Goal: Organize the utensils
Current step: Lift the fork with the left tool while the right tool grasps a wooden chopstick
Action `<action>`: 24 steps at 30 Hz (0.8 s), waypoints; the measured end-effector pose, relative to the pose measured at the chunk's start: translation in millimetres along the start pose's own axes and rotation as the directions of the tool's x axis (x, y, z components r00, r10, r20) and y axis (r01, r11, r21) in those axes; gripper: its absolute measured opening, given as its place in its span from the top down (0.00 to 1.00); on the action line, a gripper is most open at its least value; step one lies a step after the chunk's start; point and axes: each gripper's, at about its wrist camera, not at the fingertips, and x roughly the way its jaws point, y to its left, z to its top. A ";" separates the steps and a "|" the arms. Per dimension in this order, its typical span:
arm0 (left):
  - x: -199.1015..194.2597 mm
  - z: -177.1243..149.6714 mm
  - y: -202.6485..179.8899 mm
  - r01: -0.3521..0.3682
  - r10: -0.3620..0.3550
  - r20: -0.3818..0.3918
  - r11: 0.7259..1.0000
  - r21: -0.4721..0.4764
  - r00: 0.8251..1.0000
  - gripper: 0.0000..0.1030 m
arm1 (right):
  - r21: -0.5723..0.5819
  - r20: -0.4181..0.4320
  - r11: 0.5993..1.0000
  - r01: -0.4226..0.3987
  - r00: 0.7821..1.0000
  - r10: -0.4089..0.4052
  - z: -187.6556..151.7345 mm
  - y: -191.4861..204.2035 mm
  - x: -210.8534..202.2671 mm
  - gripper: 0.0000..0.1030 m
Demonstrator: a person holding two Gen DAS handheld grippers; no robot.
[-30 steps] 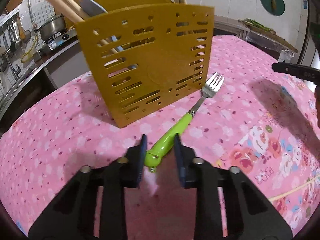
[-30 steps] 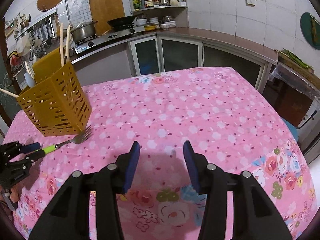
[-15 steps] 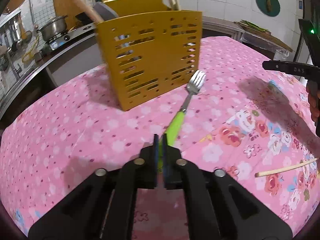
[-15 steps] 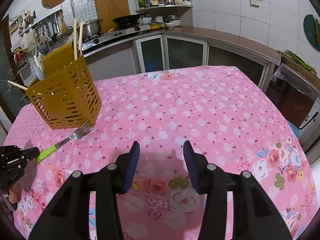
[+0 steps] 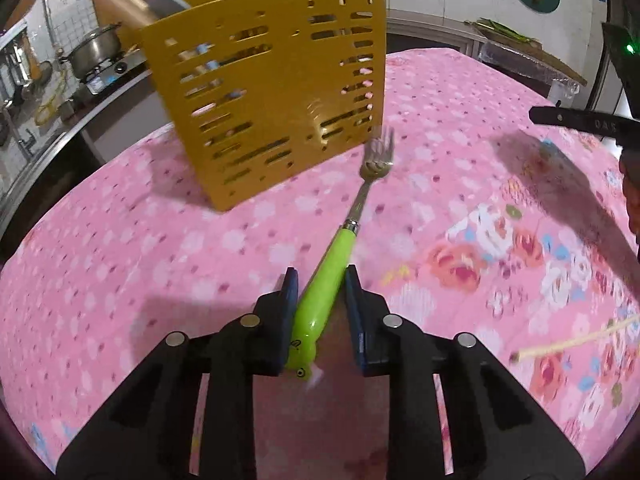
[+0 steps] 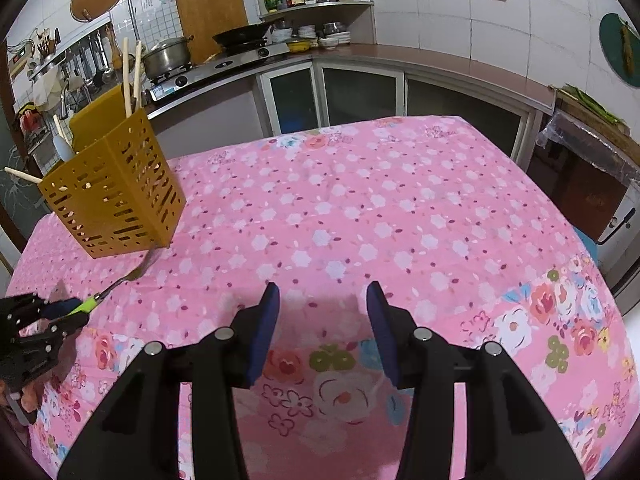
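Observation:
A fork with a lime-green handle (image 5: pixel 334 268) lies slantwise between the pads of my left gripper (image 5: pixel 318 280), whose jaws are opening. A gap shows beside the handle. The fork's tines (image 5: pixel 378 160) point at the yellow slotted utensil holder (image 5: pixel 272 92), which holds wooden sticks and a grey spatula. In the right wrist view the fork (image 6: pixel 116 286) reaches from the left gripper (image 6: pixel 60 316) toward the holder (image 6: pixel 116 204). My right gripper (image 6: pixel 323 296) hovers open over the pink flowered tablecloth (image 6: pixel 360 208) with nothing between its fingers.
A single wooden chopstick (image 5: pixel 576 342) lies on the cloth at the right. The right gripper's black body (image 5: pixel 580 120) juts in from the right edge of the left wrist view. Kitchen counter, stove and pots (image 6: pixel 168 56) stand behind the table.
The left jaws closed on the green handle, then spread again, and the fork now sits slanted and loose between them. The right gripper stayed put.

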 end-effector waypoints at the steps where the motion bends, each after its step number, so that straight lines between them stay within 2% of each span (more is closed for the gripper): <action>1: -3.3 -4.8 2.3 0.000 0.000 -0.001 1.000 -0.009 1.000 0.81 | 0.002 -0.002 1.000 -0.005 1.000 0.005 -1.1 0.7 0.3 0.55; 4: -22.2 -28.6 9.4 0.004 -0.005 -0.010 0.998 -0.061 1.000 0.84 | -0.005 -0.010 1.000 -0.017 1.000 0.017 -6.4 6.9 0.7 0.55; 13: -92.7 -116.7 9.5 -0.103 0.093 -0.054 0.971 -0.217 0.994 0.83 | -0.083 -0.027 0.995 -0.062 0.998 0.060 -24.9 38.1 -17.8 0.55; 15: -101.2 -123.6 9.7 -0.132 0.123 -0.055 0.963 -0.235 0.991 0.69 | -0.108 -0.035 0.991 -0.076 0.997 0.073 -30.4 46.3 -23.1 0.55; 16: -103.8 -124.6 11.4 -0.138 0.129 -0.049 0.961 -0.242 0.990 0.51 | -0.122 -0.047 0.989 -0.087 0.996 0.082 -33.6 50.9 -24.7 0.55; 17: -107.0 -123.7 12.7 -0.144 0.139 -0.038 0.958 -0.249 0.990 0.41 | -0.135 -0.060 0.986 -0.100 0.994 0.092 -37.1 55.9 -26.3 0.55; 19: -108.6 -116.6 15.1 -0.140 0.137 -0.029 0.957 -0.255 0.990 0.40 | -0.167 -0.075 0.978 -0.124 0.991 0.113 -45.2 66.4 -32.2 0.55; 24: -90.0 -93.2 22.2 -0.078 0.063 -0.069 0.965 -0.251 0.996 0.40 | -0.229 -0.107 0.956 -0.185 0.981 0.164 -62.4 87.2 -48.9 0.50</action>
